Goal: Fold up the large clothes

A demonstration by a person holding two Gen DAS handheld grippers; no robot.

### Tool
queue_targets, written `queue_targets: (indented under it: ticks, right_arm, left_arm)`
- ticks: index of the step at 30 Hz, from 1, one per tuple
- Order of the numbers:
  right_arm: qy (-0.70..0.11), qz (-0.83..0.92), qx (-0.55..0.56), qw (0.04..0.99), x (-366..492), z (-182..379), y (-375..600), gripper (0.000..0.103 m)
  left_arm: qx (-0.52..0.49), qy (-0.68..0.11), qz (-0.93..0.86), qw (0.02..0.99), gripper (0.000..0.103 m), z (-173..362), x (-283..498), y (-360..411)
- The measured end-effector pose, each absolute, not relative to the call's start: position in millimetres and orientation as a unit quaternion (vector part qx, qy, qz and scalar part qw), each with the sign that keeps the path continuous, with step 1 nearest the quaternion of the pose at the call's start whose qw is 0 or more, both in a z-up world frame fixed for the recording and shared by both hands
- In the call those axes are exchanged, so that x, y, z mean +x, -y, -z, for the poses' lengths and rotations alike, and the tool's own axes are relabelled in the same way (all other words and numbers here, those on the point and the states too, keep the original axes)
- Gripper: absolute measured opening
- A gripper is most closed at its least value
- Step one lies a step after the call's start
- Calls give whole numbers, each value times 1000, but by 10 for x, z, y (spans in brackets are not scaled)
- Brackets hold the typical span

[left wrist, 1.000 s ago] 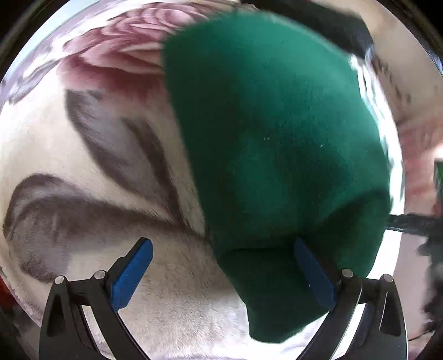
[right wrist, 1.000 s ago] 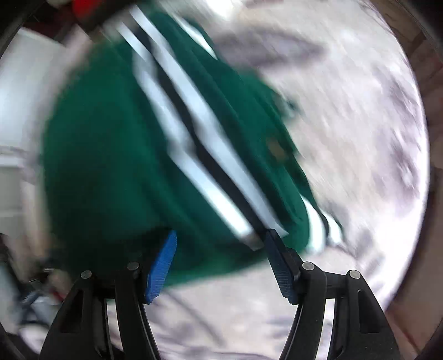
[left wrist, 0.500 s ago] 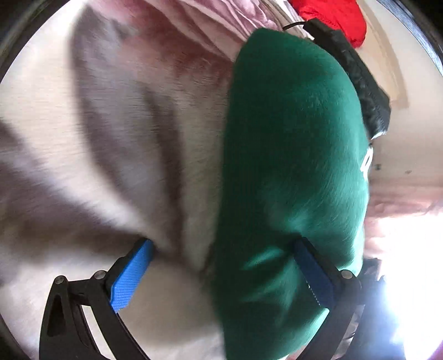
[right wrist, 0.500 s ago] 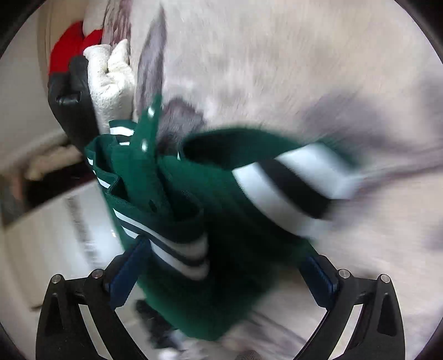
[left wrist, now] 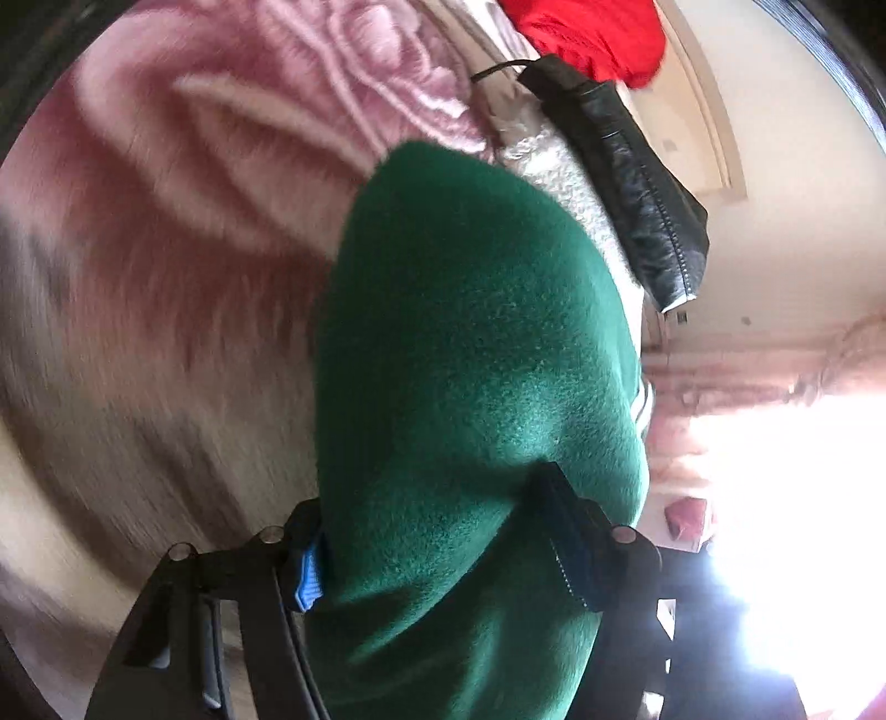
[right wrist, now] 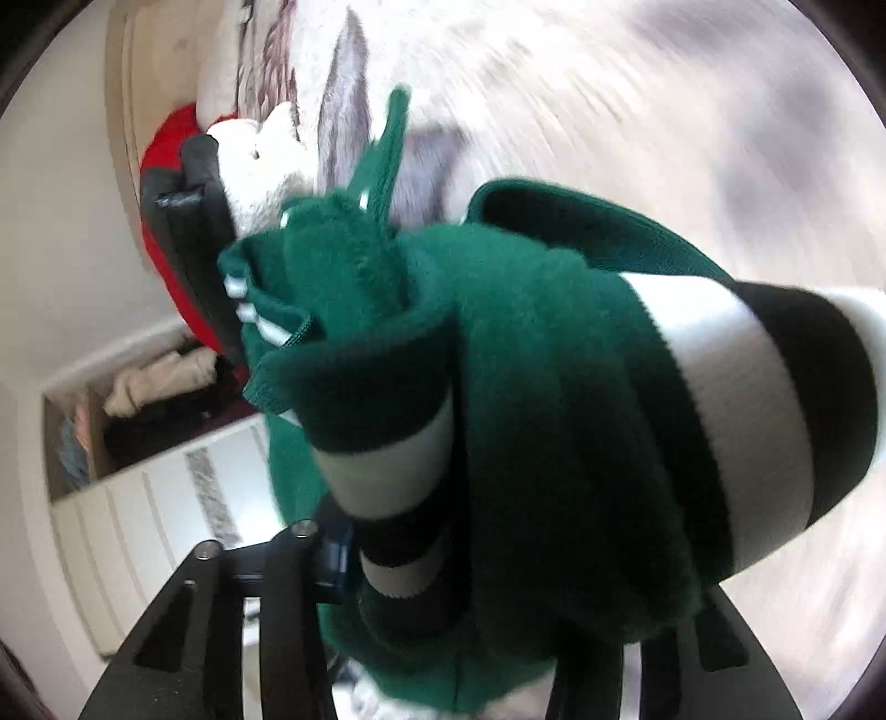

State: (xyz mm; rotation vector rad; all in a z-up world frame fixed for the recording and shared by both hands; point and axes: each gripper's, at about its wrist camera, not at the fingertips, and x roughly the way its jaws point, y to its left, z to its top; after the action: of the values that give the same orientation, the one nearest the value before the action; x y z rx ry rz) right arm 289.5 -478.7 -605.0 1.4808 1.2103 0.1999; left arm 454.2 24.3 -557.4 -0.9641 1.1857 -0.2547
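Two grippers closing on one bunched green fleece garment (left wrist: pixel 476 354), left gripper (left wrist: pixel 443 554) pinching plain cloth, right gripper (right wrist: pixel 498 559) clamping black-and-white striped folds.

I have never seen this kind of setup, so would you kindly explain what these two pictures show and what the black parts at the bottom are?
There is no robot here: a person holds a two-finger claw in each hand, each with a wide-angle camera looking along its fingers. One picture comes from the left claw, the other from the right claw. Both are closing on a bunched green garment with white and black stripes, which fills each claw. Beneath lies a floral blanket. Behind are a red item and a black leather one.
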Motion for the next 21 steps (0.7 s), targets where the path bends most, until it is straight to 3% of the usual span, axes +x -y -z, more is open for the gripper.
queue_targets:
  ticks: [5,11,15,21]
  right_arm:
    - [-506,-48,703,497,1828,6030,3986,46]
    - [-532,34,695,482,1370,6040,3767,78]
    - [-579,50,615,533,1349,5549,3856,79]
    - [-558,49,606,565,1551,5283,3791,80]
  left_arm:
    - [-366,-584,162,706,62,5590,4466,-557]
    - [-401,-585,133,692,65,5304,3933,-1166]
    - [-405,-598,89,685,66,5193,3317,-1233]
    - [-516,-597,88,608,67,5713,3059,-879]
